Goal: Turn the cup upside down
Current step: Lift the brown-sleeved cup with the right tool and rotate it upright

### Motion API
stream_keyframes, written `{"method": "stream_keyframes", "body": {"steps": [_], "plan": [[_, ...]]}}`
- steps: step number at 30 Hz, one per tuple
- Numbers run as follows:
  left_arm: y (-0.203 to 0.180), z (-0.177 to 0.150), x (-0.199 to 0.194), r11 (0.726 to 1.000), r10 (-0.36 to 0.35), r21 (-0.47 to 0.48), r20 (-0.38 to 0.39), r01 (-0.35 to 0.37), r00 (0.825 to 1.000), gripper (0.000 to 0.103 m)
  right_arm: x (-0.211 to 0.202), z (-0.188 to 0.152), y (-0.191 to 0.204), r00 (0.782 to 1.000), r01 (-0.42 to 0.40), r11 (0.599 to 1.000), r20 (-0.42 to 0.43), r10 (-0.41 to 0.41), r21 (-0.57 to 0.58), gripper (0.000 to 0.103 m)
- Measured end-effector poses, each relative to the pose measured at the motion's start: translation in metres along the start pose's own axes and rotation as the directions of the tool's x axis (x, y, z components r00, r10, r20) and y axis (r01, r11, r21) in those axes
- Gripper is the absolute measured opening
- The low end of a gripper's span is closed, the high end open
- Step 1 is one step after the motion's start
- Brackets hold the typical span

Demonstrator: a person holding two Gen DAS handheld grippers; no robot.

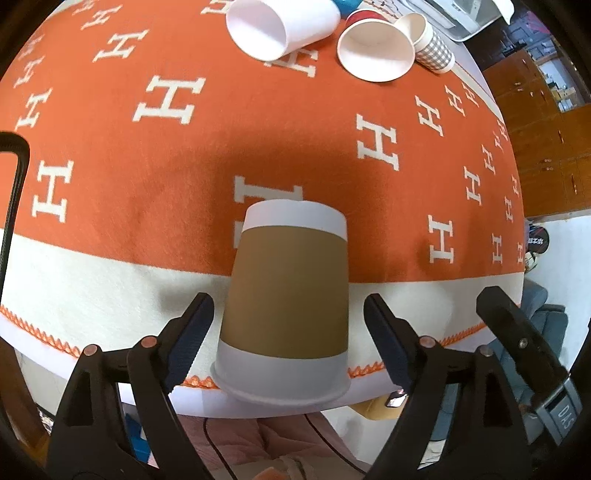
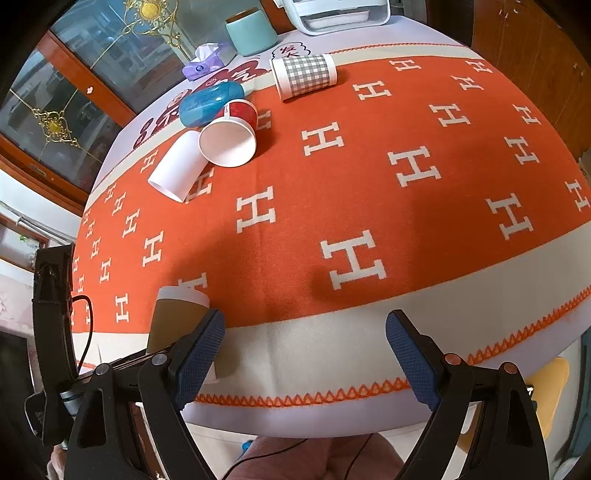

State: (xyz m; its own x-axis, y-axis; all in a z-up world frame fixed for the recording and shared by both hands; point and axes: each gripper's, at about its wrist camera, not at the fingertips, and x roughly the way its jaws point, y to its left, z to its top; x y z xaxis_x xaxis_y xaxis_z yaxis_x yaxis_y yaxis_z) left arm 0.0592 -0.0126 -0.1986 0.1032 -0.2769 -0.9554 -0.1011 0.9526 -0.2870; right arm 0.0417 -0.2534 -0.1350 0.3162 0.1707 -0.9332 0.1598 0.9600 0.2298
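A brown paper cup with white bands [image 1: 288,295] stands upside down, rim down, on the cream border of the orange cloth near the table's front edge. My left gripper [image 1: 288,343] is open, its fingers on either side of the cup and apart from it. The same cup [image 2: 177,321] shows at the lower left of the right wrist view, partly hidden by a finger. My right gripper [image 2: 304,362] is open and empty over the cream border, to the right of the cup.
At the far side lie a white cup [image 1: 277,26], a red cup [image 1: 373,48] and a checked cup [image 1: 432,48], all on their sides. A blue case [image 2: 210,103], a teal canister [image 2: 251,31], a tissue pack [image 2: 203,62] and a white appliance [image 2: 336,13] stand beyond. The table edge [image 2: 314,417] is close below.
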Motion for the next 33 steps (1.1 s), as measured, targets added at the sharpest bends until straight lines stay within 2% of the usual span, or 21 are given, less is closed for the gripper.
{"method": "stream_keyframes", "body": {"steps": [7, 14, 21, 26, 29, 33], "plan": [[-0.003, -0.003, -0.013, 0.999, 0.026, 0.046, -0.013, -0.026, 1.000, 0.081, -0.010, 0.002, -0.001, 1.000, -0.012, 1.000, 0.013, 0.012, 0.005, 0.090], [-0.002, -0.009, -0.040, 0.996, 0.025, 0.090, 0.007, -0.026, 1.000, 0.081, -0.021, 0.004, 0.003, 0.999, -0.025, 1.000, 0.023, 0.025, 0.002, 0.090], [0.000, -0.015, -0.081, 0.990, 0.026, 0.136, 0.071, -0.035, 0.997, 0.081, -0.028, 0.004, 0.016, 0.997, -0.071, 0.997, 0.006, 0.071, -0.022, 0.090], [0.009, -0.018, -0.099, 0.991, 0.021, 0.131, 0.126, -0.037, 0.992, 0.081, -0.024, 0.001, 0.032, 0.995, -0.098, 0.992, -0.022, 0.096, -0.076, 0.090], [0.015, -0.019, -0.104, 0.992, 0.005, 0.125, 0.151, -0.024, 0.989, 0.078, -0.020, 0.000, 0.043, 0.995, -0.101, 0.989, -0.040, 0.097, -0.112, 0.090], [0.023, -0.019, -0.113, 0.992, -0.003, 0.123, 0.229, -0.026, 0.974, 0.076, -0.013, 0.000, 0.054, 0.992, -0.116, 0.984, -0.056, 0.109, -0.139, 0.090]]}}
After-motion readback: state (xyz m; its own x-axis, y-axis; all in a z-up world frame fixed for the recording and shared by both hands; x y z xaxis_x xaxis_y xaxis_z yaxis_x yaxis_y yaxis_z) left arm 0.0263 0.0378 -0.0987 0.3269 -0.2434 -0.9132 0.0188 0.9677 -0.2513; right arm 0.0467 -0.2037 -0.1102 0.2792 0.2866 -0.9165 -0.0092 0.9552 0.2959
